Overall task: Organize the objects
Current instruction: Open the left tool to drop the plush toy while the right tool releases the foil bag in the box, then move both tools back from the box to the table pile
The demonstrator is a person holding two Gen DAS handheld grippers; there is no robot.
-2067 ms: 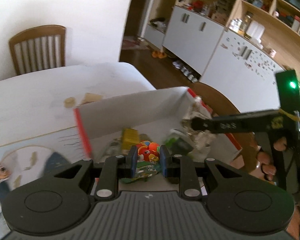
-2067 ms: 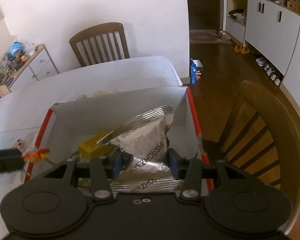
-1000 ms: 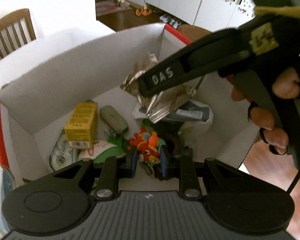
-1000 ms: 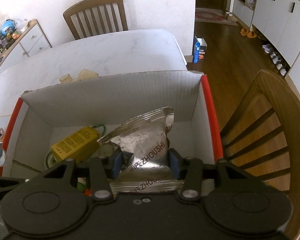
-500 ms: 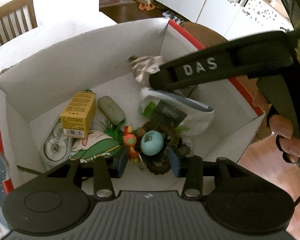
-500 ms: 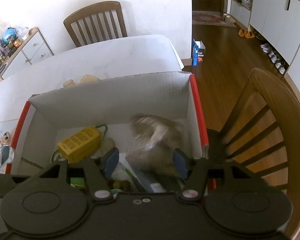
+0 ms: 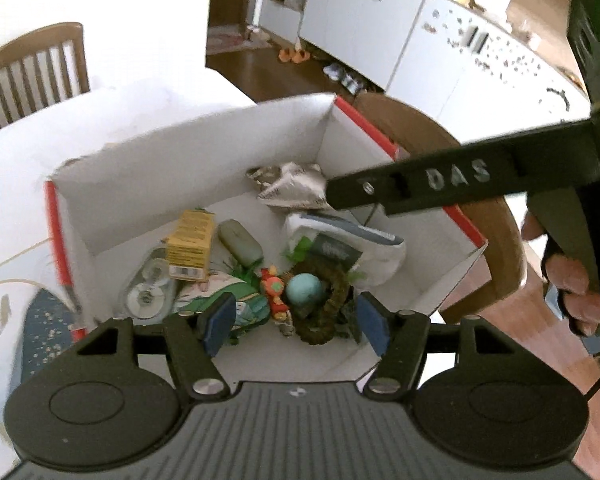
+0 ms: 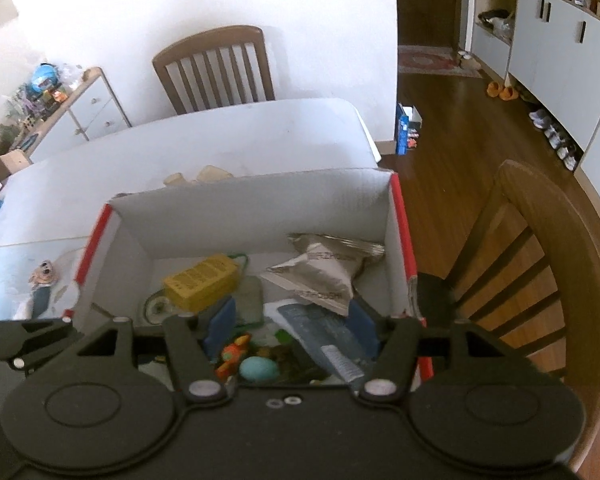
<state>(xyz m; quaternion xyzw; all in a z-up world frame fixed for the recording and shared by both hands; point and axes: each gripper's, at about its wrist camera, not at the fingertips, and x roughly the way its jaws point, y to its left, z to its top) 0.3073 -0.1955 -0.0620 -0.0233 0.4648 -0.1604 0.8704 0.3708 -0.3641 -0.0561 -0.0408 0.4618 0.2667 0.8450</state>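
Now both grippers, left (image 7: 296,322) and right (image 8: 291,324), are opening empty above the box (image 8: 256,196); foil bag (image 8: 320,274) is lying by its far right corner. Best lifting straight clear, avoiding walls.

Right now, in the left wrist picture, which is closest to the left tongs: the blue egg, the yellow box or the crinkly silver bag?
1. Blue egg, right between the opening left tongs.
2. Yellow box, up and left.
3. Crinkly silver bag, far corner.
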